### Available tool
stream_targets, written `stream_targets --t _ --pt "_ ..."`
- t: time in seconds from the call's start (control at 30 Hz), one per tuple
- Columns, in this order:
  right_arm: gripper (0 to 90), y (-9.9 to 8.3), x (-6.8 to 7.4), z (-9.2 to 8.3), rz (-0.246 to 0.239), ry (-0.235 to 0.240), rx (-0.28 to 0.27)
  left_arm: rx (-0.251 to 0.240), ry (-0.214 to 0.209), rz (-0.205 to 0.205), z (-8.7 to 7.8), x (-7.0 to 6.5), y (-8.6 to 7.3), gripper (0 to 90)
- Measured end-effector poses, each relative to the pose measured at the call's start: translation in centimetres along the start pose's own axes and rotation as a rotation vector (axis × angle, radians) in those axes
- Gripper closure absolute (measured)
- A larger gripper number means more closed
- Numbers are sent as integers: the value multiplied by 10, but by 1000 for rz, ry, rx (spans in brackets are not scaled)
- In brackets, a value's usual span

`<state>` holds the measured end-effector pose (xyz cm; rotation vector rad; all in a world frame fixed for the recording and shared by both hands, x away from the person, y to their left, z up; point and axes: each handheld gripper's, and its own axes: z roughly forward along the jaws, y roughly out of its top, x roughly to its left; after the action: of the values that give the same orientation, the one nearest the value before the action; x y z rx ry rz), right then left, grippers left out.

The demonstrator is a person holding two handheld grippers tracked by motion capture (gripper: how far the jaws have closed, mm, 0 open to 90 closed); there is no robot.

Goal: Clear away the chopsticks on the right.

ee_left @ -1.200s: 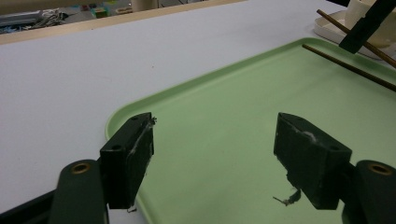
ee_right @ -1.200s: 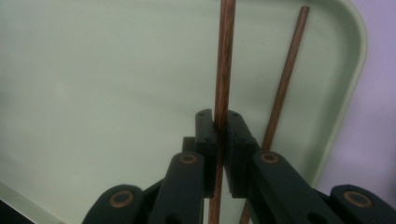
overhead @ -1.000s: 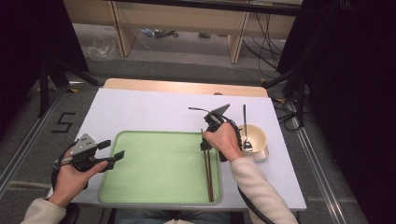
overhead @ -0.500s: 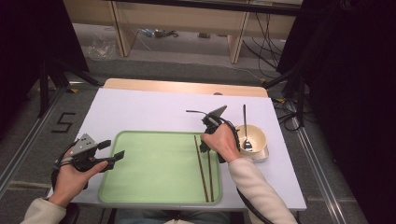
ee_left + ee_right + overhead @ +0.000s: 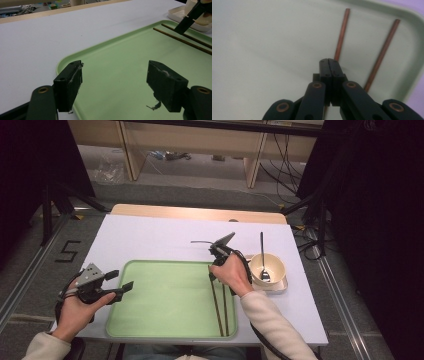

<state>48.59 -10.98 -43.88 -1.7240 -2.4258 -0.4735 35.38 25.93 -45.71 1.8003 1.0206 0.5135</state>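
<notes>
Two thin brown chopsticks [image 5: 216, 302] [image 5: 226, 312] lie lengthwise on the right side of the green tray [image 5: 165, 305]. My right gripper [image 5: 212, 275] points down at the far end of the left chopstick [image 5: 342, 32]. Its jaws have just been closing and now meet pad to pad [image 5: 328, 61]. Nothing is between them; the stick runs underneath. The other chopstick [image 5: 384, 50] lies to the right. My left gripper [image 5: 121, 280] hovers at the tray's left edge, open and holding nothing [image 5: 117, 80].
A cream bowl [image 5: 267, 267] holding a spoon [image 5: 262, 255] stands on a small cream dish [image 5: 275, 285] just right of the tray. The tray rests on a white sheet [image 5: 160, 240] covering the table. The tray's left half is bare.
The two chopsticks lay close together a second ago and now lie apart, the left one angled leftward at its far end. The right hand shifted slightly. The left gripper has kept still.
</notes>
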Motion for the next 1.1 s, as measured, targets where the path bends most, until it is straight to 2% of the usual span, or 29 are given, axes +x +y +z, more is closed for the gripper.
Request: stream_targets --t 0.13,0.17,0.3,0.33,0.37,0.4,0.47,0.5,0.53,0.57,0.63,0.67,0.73,0.8,0.83,0.87,0.93,1.03,1.07,1.1 --pt "900 0 7 9 -20 -9 9 0 0 1 0 0 0 286" --pt "900 0 7 11 -50 -17 1 0 0 1 0 0 0 286" --pt "900 0 8 18 -38 -37 36 -1 -1 0 0 0 0 286" --pt "900 0 7 19 -44 -42 27 -1 -1 -1 0 0 0 286" --pt "900 0 5 19 -65 -45 26 -1 -1 0 0 0 0 286" --pt "900 1 2 19 -96 -68 10 -1 -1 -1 0 0 0 286" --pt "900 1 4 16 -16 -63 39 -1 0 0 0 0 0 286" --pt "900 1 3 16 -12 -64 45 -1 0 -6 0 0 0 286" --pt "900 1 -2 17 -81 -72 23 -2 0 -7 0 0 0 286" --pt "900 1 -3 17 -91 -83 16 -2 0 -8 0 0 0 286" --pt "900 0 0 14 -19 -79 56 -1 0 0 0 0 0 286" --pt "900 1 -3 15 -58 -86 37 -2 0 -1 0 0 0 286" --pt "900 0 -1 14 -9 -87 61 -3 -1 -8 0 0 0 286" --pt "900 0 -3 13 -29 -99 67 -3 0 -8 0 0 0 286" --pt "900 0 -2 13 -6 -97 70 -3 0 -9 0 0 0 286" --pt "900 -1 -2 14 -5 -105 57 -3 0 -9 0 0 0 286" --pt "900 0 -4 12 -24 -115 76 -2 -1 -3 -1 0 0 286" --pt "900 -1 -5 12 3 -131 66 -3 -1 -1 -1 0 0 286" --pt "900 0 -7 11 -17 -127 86 -4 0 -9 0 0 0 286" --pt "900 -1 -7 10 3 -127 90 -2 0 -8 0 0 0 286"
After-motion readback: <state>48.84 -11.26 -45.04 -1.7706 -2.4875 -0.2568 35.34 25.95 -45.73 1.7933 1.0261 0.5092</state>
